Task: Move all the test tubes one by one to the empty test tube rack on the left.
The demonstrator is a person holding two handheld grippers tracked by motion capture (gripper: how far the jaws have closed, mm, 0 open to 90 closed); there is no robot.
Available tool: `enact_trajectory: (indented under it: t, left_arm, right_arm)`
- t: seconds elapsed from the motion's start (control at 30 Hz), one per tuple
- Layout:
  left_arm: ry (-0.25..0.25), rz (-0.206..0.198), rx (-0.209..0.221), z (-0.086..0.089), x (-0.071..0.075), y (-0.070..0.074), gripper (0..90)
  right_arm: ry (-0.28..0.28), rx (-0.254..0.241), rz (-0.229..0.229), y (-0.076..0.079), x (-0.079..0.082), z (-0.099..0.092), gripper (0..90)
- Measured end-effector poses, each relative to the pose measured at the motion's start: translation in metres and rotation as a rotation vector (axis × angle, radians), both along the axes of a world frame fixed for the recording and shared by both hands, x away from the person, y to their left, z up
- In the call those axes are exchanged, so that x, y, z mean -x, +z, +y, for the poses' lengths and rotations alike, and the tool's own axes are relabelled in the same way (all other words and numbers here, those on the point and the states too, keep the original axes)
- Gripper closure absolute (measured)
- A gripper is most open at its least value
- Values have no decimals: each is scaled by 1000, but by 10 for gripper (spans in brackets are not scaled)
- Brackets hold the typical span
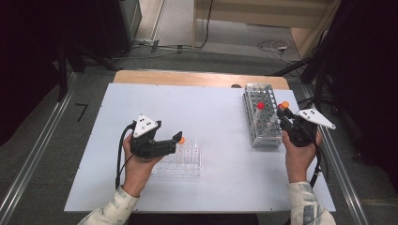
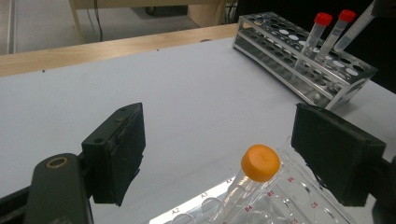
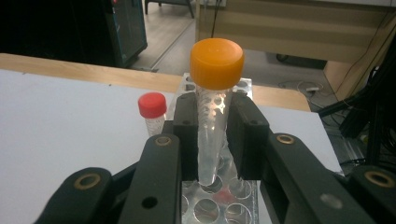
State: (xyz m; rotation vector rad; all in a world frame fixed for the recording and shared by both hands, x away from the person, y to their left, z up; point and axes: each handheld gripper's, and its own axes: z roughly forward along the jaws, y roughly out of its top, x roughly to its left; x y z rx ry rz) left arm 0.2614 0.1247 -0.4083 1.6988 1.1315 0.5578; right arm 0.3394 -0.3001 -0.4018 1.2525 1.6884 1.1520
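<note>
Orange-cap tube point(image 3: 211, 116) w/ tip above metal rack point(image 3: 219, 205)

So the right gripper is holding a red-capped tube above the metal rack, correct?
Not quite: the tube gripped by the right gripper has an orange cap, as the right gripper view shows. The red-capped tube stands in the metal rack. The rest is right.

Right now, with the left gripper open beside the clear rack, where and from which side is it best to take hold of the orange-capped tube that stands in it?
Probably grip the clear body just under the orange cap of the tube. It leans in the clear rack, and its upper part stands free above the holes. The left gripper is open with a pad on either side, so closing level from the sides fits the round shaft.
</note>
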Motion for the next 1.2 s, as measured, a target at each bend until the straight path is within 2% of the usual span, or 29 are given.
enact_trajectory:
  t: [0.4, 0.6, 0.9, 1.2]
  left_arm:
    - [2, -7, 11, 3, 0, 2, 182]
    - [-1, -8, 13, 4, 1, 3, 182]
    - [6, -10, 13, 3, -2, 5, 183]
    - [2, -8, 18, 0, -5, 5, 183]
  right_arm:
    - [48, -12, 19, 8, 10, 6, 722]
    - [91, -13, 23, 12, 17, 13, 722]
    - [185, 2, 28, 16, 23, 41, 723]
    - [281, 29, 59, 6, 18, 85, 722]
